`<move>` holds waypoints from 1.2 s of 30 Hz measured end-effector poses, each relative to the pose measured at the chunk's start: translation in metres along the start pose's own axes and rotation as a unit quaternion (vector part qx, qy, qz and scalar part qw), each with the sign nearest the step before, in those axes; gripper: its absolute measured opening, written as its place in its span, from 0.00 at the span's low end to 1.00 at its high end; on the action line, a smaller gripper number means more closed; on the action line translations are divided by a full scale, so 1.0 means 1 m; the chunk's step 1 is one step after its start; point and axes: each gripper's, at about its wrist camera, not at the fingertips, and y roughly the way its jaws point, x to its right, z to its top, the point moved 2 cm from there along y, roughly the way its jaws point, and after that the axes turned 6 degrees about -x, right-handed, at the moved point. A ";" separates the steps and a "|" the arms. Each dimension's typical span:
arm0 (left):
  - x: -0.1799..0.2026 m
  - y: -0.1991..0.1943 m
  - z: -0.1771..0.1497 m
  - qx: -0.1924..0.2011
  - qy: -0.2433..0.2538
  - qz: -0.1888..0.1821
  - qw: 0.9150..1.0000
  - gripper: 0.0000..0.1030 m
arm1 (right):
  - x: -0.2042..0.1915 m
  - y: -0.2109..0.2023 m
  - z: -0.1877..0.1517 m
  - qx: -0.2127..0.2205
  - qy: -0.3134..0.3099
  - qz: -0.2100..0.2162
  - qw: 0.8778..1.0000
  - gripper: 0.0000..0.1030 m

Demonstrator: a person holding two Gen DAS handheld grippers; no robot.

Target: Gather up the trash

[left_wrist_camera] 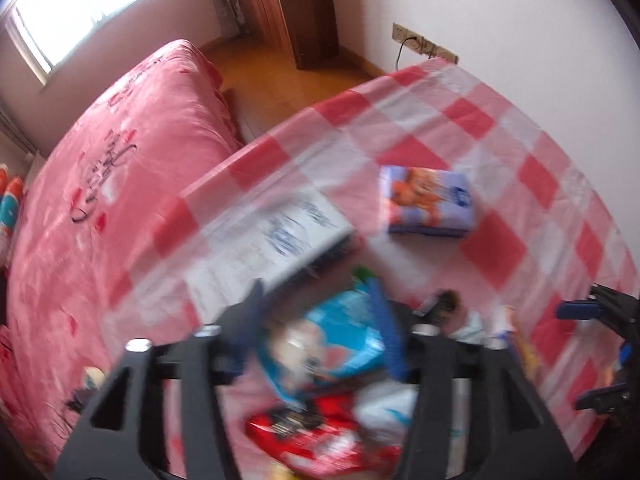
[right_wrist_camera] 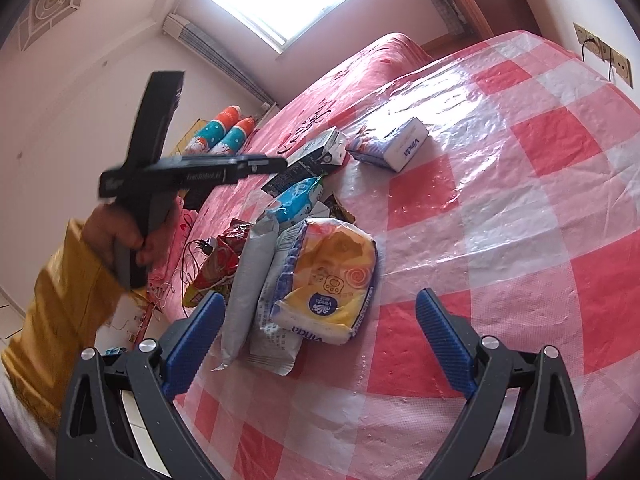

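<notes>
Trash lay heaped on the red-and-white checked plastic-covered surface [right_wrist_camera: 520, 208]: a yellow-and-orange soft tissue pack [right_wrist_camera: 328, 280] leaned against a grey foil pouch [right_wrist_camera: 248, 276], with a light-blue plastic wrapper [right_wrist_camera: 296, 198] and a red crinkled snack bag [right_wrist_camera: 222, 256] beside them toward the left edge. Farther off, a white milk carton [right_wrist_camera: 320, 150] lay on its side, and just right of it sat a purple-and-white tissue packet [right_wrist_camera: 390, 148], apart from the heap.

The right tool [right_wrist_camera: 320, 340] hung near the heap with its blue ribbed pads [right_wrist_camera: 444, 344] spread wide, nothing between them; the yellow pack sat just beyond its tips.

The left tool [left_wrist_camera: 320, 332], blurred in its own view, pointed steeply down over the blue wrapper [left_wrist_camera: 340, 332] and red bag [left_wrist_camera: 316, 436]. Its jaws stood apart, and the wrapper showed between the fingers; whether they pressed on it could not be told. A hand [right_wrist_camera: 124, 236] in a yellow sleeve [right_wrist_camera: 60, 312] gripped its handle.

A pink bed [left_wrist_camera: 100, 208] stood left of the surface.
</notes>
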 end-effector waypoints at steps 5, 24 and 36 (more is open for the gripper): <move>-0.020 0.019 0.025 -0.029 0.045 0.020 0.998 0.75 | 0.003 0.003 0.002 -0.001 0.006 0.001 1.000 0.92; -0.012 0.074 0.036 -0.053 0.083 0.016 0.995 0.82 | -0.011 0.012 0.004 -0.007 -0.031 -0.041 0.999 0.92; 0.051 0.054 0.007 -0.048 0.088 0.005 0.995 0.80 | -0.024 0.025 0.000 -0.035 -0.072 -0.078 0.994 0.72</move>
